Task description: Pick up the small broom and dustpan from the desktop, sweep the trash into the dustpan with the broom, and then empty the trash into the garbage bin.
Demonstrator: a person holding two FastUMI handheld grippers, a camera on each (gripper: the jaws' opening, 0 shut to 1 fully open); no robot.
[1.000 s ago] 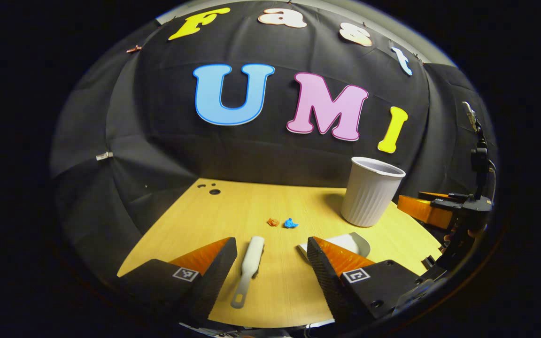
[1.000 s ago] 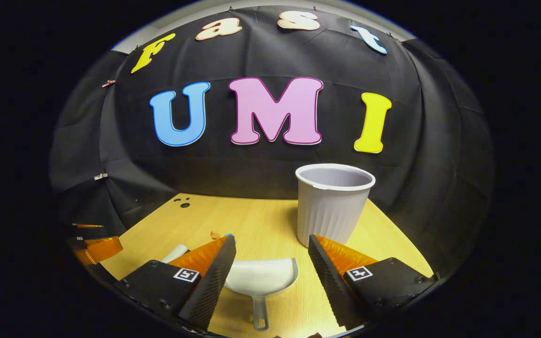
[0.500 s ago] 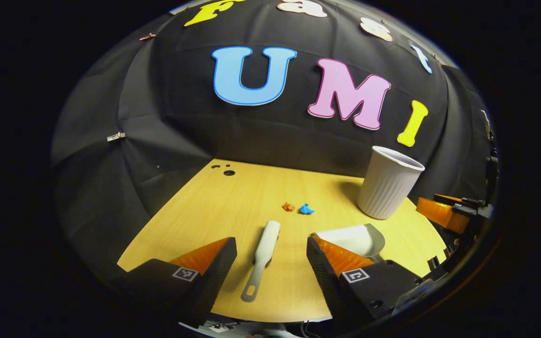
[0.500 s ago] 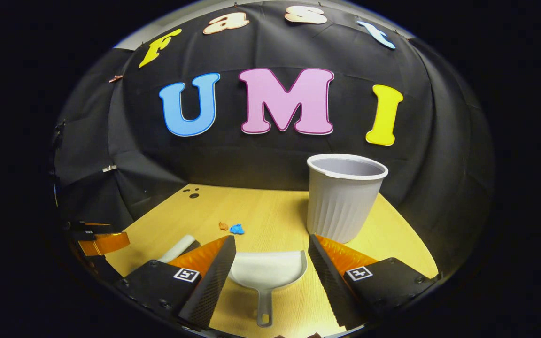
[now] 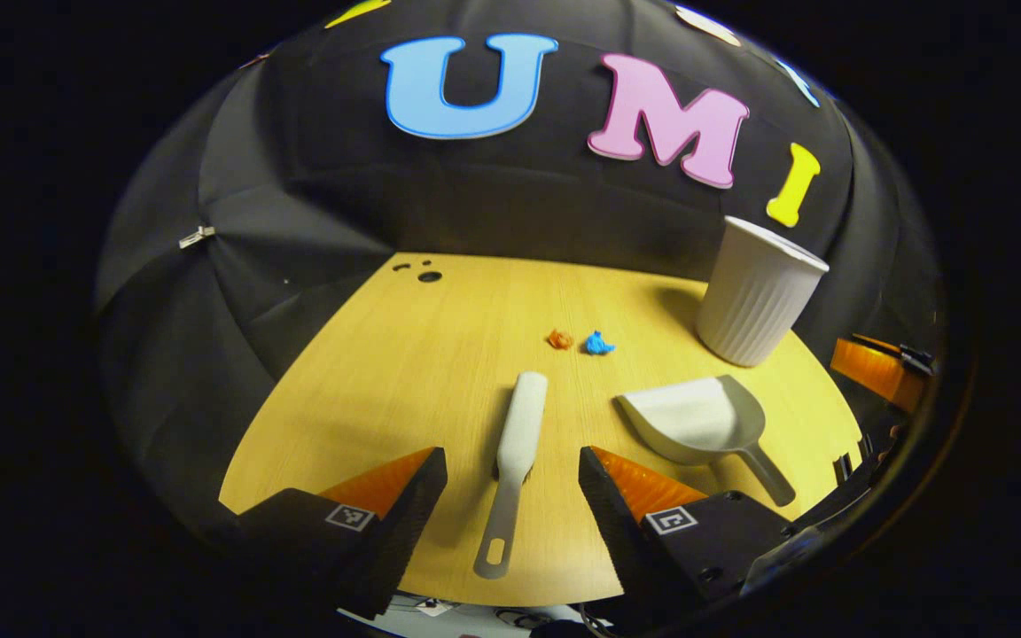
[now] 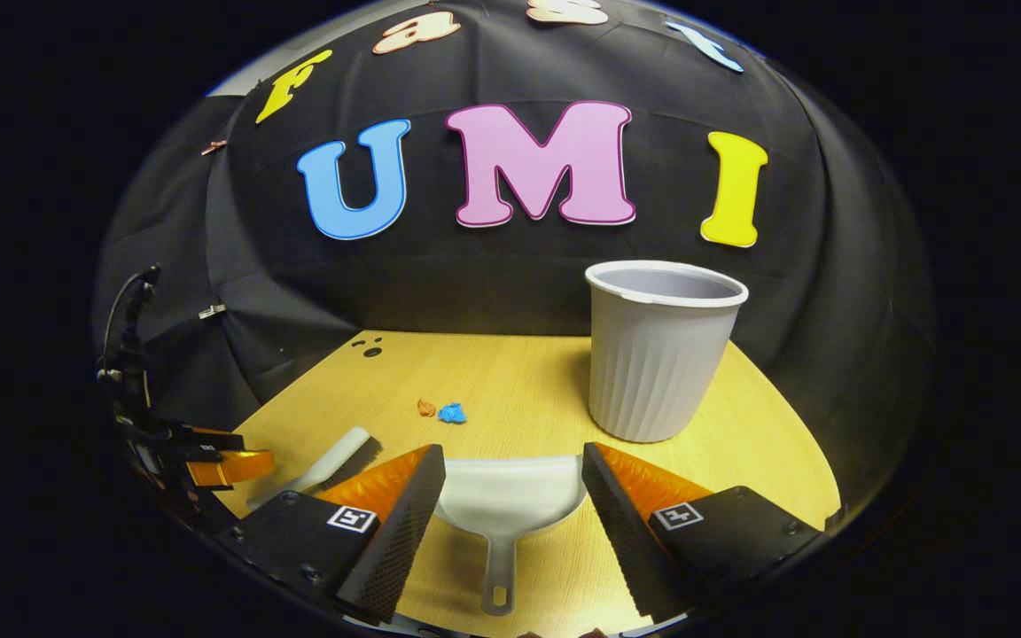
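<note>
A small white broom (image 5: 515,452) lies flat on the wooden desktop (image 5: 404,381), handle toward me. My left gripper (image 5: 512,478) hangs open above it, one finger on either side of the handle, not touching. The white dustpan (image 6: 508,501) rests flat with its handle toward me, and my right gripper (image 6: 512,483) stands open around it, apart from it. The dustpan (image 5: 697,425) also lies right of the broom in the left gripper view. An orange scrap (image 5: 560,338) and a blue scrap (image 5: 599,343) sit mid-table. The white ribbed bin (image 6: 661,350) stands upright at the back right.
The desktop (image 6: 519,390) ends at the black cloth wall behind and at a near edge under the grippers. Small dark holes (image 5: 426,275) mark the far left corner. The broom (image 6: 333,465) and the left gripper's body (image 6: 209,461) lie at the lower left of the right gripper view.
Both grippers have tilted down and moved forward toward the desktop. The broom handle now lies between the left fingers, the dustpan between the right fingers. Nothing on the table moved.
</note>
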